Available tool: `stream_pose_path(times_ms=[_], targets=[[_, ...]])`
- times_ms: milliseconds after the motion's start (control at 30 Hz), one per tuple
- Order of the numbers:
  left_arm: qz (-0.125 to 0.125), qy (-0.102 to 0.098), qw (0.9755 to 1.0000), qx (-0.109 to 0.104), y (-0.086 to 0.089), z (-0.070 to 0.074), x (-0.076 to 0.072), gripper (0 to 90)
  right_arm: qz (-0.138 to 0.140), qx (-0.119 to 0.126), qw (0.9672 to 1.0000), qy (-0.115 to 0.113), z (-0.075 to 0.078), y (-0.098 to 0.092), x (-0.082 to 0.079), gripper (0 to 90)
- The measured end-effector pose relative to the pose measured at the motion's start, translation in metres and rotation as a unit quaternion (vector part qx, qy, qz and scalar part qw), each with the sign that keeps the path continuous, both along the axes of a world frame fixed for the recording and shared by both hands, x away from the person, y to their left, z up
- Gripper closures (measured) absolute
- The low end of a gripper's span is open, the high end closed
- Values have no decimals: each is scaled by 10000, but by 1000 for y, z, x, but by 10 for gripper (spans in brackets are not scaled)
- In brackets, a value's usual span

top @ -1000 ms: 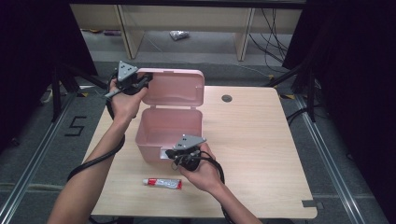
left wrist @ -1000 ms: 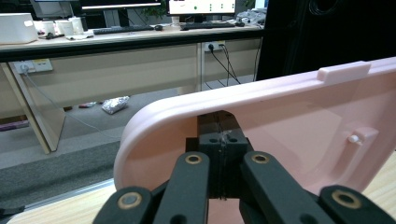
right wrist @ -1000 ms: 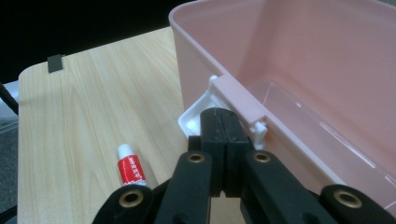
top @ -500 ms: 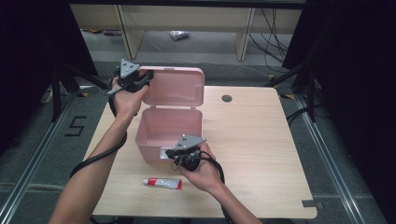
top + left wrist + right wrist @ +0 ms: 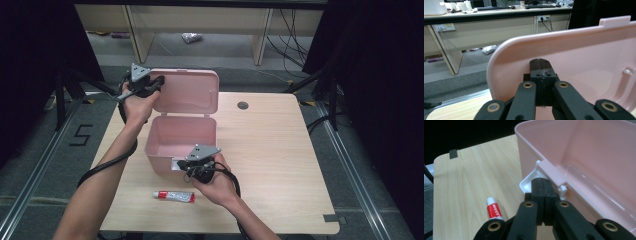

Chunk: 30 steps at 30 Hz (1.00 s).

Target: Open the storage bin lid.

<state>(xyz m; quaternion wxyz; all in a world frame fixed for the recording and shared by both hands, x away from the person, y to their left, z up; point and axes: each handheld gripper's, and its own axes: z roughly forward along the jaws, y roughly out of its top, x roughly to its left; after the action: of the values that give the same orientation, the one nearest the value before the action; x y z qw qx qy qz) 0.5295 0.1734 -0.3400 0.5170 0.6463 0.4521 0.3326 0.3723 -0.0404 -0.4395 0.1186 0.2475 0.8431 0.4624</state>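
While the left claw [image 5: 156,84] is pressing closed against the raised lid [image 5: 187,92] and the right claw [image 5: 191,167] is sitting closed at the front latch [image 5: 549,176], the pink box [image 5: 180,137] on the worktop [image 5: 280,165] is risking a slam shut if the lid slips.

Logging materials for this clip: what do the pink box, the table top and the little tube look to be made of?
Pink box and its lid: likely moulded plastic, smooth, with a soft sheen, rounded corners and a moulded tab. Table top: pale wood-grain surface, matt; possibly laminate rather than solid wood. Tube: red and white printed body with a white cap; plastic or soft metal, hard to tell.
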Motion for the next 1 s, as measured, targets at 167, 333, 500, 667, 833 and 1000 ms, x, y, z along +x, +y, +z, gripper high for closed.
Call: stream_pose_path(times_ms=[167,333,500,667,833,1000], targets=[[21,60,10000,-8,1,-4,4,899,-23,74,10000,-55,-1,1,0,900],[33,128,9999,26,1,-7,7,899,-2,18,10000,-12,0,0,0,900],[54,186,9998,77,4,-10,11,899,-7,24,10000,-23,-1,0,0,900],[59,269,9995,157,4,-13,15,899,1,19,10000,-15,0,0,0,900],[89,345,9991,211,5,-17,19,899,17,-6,10000,-4,0,0,0,900],[92,408,9988,256,4,-20,22,899,58,-18,10000,-36,0,0,1,900]])
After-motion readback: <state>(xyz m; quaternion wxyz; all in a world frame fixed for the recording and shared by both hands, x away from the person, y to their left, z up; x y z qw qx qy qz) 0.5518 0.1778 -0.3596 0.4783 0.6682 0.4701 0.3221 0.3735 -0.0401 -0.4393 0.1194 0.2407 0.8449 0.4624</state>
